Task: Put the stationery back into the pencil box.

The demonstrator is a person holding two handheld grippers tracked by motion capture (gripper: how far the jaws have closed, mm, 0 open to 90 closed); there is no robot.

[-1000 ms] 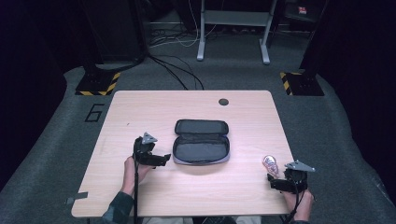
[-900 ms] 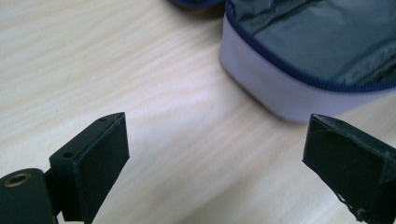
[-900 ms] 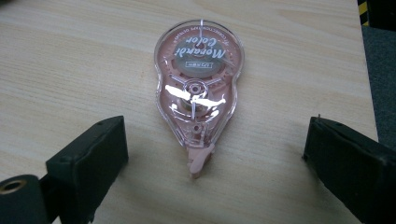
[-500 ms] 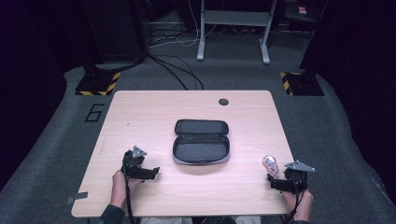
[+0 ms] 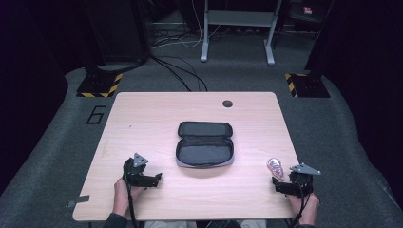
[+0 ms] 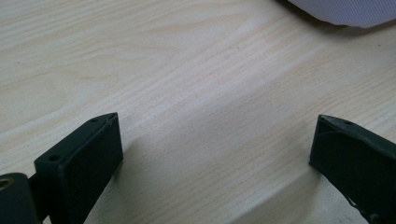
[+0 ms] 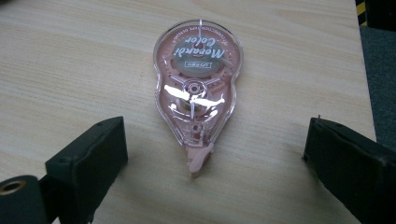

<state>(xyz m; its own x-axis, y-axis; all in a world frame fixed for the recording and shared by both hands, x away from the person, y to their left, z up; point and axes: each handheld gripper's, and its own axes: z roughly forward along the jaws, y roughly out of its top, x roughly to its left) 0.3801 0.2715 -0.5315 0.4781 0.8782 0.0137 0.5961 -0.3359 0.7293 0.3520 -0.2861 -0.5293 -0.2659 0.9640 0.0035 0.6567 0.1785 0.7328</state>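
While an open black zip case [image 5: 205, 145] is lying at the centre of the wooden table [image 5: 157, 114], we are seeing the left gripper [image 5: 153, 178] resting near its front edge, jaws spread over bare wood — and the right gripper [image 7: 215, 163], jaws spread, facing a pink correction-tape dispenser [image 7: 197, 91] lying flat just ahead.
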